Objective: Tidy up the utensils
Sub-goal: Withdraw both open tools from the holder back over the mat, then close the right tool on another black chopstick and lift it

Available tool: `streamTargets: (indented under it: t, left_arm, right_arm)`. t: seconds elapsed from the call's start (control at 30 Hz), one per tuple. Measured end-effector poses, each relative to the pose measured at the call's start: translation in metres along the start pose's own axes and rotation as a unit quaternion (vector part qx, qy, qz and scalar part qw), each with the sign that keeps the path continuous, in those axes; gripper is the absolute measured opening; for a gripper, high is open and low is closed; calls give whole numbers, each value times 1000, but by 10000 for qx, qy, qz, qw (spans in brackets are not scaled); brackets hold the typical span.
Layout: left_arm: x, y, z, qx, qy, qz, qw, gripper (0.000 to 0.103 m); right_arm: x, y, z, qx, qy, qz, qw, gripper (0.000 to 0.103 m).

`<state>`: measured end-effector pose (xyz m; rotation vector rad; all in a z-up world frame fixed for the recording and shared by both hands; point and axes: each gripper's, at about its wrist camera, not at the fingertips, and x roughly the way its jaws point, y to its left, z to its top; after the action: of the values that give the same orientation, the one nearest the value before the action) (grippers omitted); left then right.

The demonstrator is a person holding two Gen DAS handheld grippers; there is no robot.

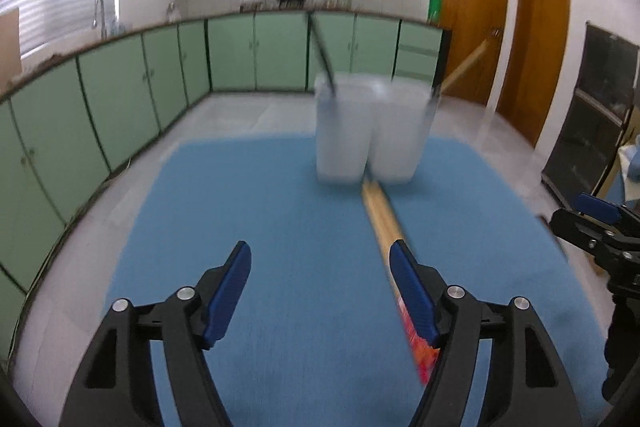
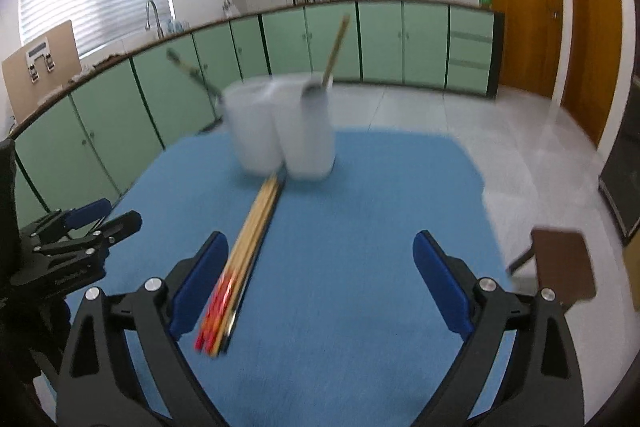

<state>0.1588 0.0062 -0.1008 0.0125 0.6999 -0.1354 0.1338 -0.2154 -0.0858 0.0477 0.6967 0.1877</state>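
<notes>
Several red-tipped wooden chopsticks (image 2: 244,259), bundled lengthwise

the left gripper (image 1: 320,259) is a black plastic frame, two curved arms with triangular cut-outs; each finger (image 1: 230,291) wears a long blue pad with a matte face; round silver screws sit at the knuckles, two to a side; the right gripper (image 2: 320,251) is built the same, black arms, deeper blue pads (image 2: 440,287), shiny silver screw heads at the pivots; no markings can be made out.
</notes>
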Motion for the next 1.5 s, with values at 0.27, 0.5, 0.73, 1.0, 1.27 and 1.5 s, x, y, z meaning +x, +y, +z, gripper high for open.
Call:
streamTargets:
  t: [0.27,0.5,0.73,1.0,1.27,1.5]
  left_arm:
    - [19,3,-49,-7,678,166,9976,71]
    - [20,3,-69,26,896,187,9958,72]
    - [23,11,-70,-73,947,173,9953,73]
    - [24,12,-70,-117,1014,166,9946,74]
    - [26,10,-70,-88,1032,162,9945,76]
    - [27,9,-70,-63,1040,175,9944,77]
  right_arm:
    - [23,25,-52,-38,563,15,9984,91]
    - [33,36,-70,-89,908,34,9958,78]
    - [38,44,-76,-75,1075,112,9941,72]
    - [43,53,-74,-266,1112,101,9934,70]
    - [43,41,-72,-226,1139,-317,9927,66]
    - [36,37,-75,-2,1122,72,9937,62]
